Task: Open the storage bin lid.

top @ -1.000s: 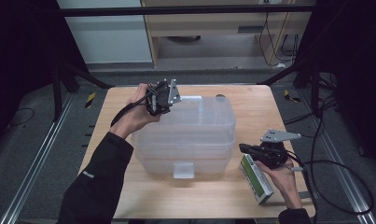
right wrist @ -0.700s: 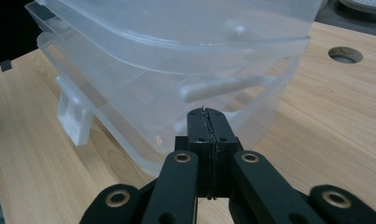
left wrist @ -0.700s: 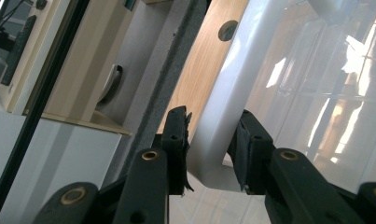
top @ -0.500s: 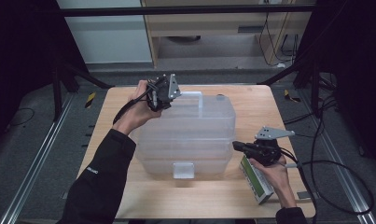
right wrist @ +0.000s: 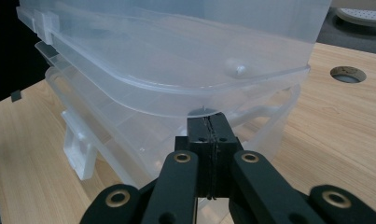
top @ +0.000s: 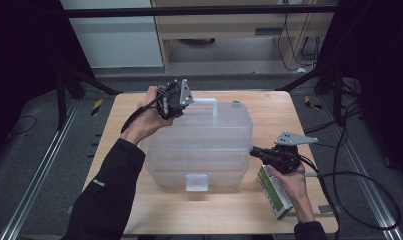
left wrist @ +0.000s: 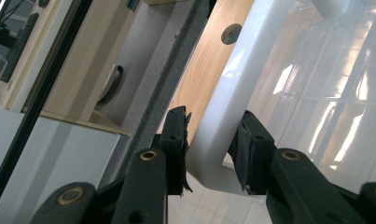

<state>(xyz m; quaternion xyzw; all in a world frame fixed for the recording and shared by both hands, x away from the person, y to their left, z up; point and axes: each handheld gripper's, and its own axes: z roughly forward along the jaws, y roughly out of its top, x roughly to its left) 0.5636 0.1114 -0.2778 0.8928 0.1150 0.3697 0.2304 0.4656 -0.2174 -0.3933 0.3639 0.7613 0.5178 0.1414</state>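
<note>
A clear plastic storage box (top: 204,145) of stacked layers stands in the middle of the wooden table (top: 224,215). Its white handle (top: 209,102) lies across the far top. My left gripper (top: 183,106) is at the box's far left corner, shut on that handle; in the left gripper view the white handle (left wrist: 237,79) runs between the two pads of my left gripper (left wrist: 213,135). My right gripper (top: 253,151) is shut with nothing in it. Its tips touch the box's right side, just under the rim of an upper layer (right wrist: 176,60), as the right gripper view (right wrist: 208,123) shows.
A green and white carton (top: 274,192) lies on the table under my right hand. A white latch (top: 196,182) hangs on the box's near side. The table has a round cable hole (top: 236,104) beyond the box. Dark floor and metal rails surround the table.
My right gripper has shifted a little left, off the carton and up to the box's side. The left gripper has stayed on the handle.
</note>
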